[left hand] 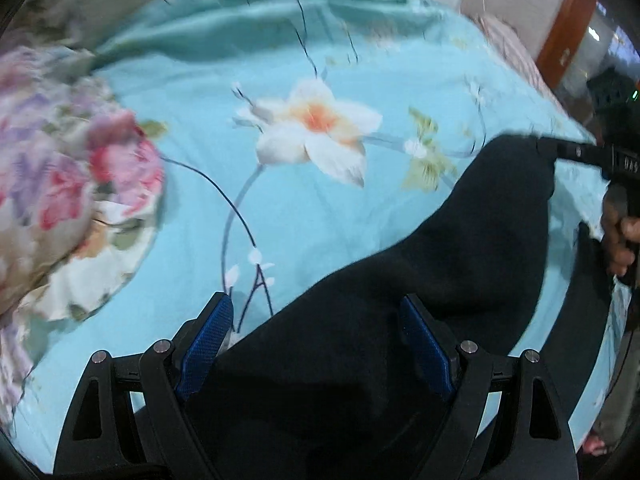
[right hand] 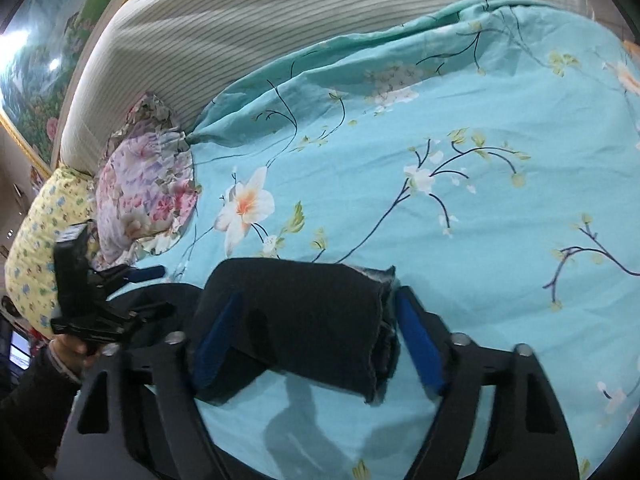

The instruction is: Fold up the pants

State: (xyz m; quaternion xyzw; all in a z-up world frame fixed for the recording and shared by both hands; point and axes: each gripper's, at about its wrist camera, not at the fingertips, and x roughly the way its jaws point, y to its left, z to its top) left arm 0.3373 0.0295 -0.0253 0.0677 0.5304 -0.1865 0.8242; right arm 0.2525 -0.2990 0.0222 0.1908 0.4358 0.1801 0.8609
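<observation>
Dark navy pants (left hand: 460, 248) lie on a light blue floral bedsheet (left hand: 320, 208). In the left wrist view my left gripper (left hand: 316, 320) is open, its blue pads wide apart with pants fabric between and over them. The right gripper (left hand: 560, 150) shows at the far right, at the pants' far end. In the right wrist view my right gripper (right hand: 316, 320) is open, its pads either side of a folded pants end (right hand: 304, 320). The left gripper (right hand: 132, 280) shows at the left beside the pants.
A floral cushion (left hand: 68, 184) lies on the left of the bed, also in the right wrist view (right hand: 148, 196), with a yellow patterned pillow (right hand: 44, 240) beside it. A striped headboard (right hand: 280, 20) stands behind. The bed edge (left hand: 552, 88) is at the right.
</observation>
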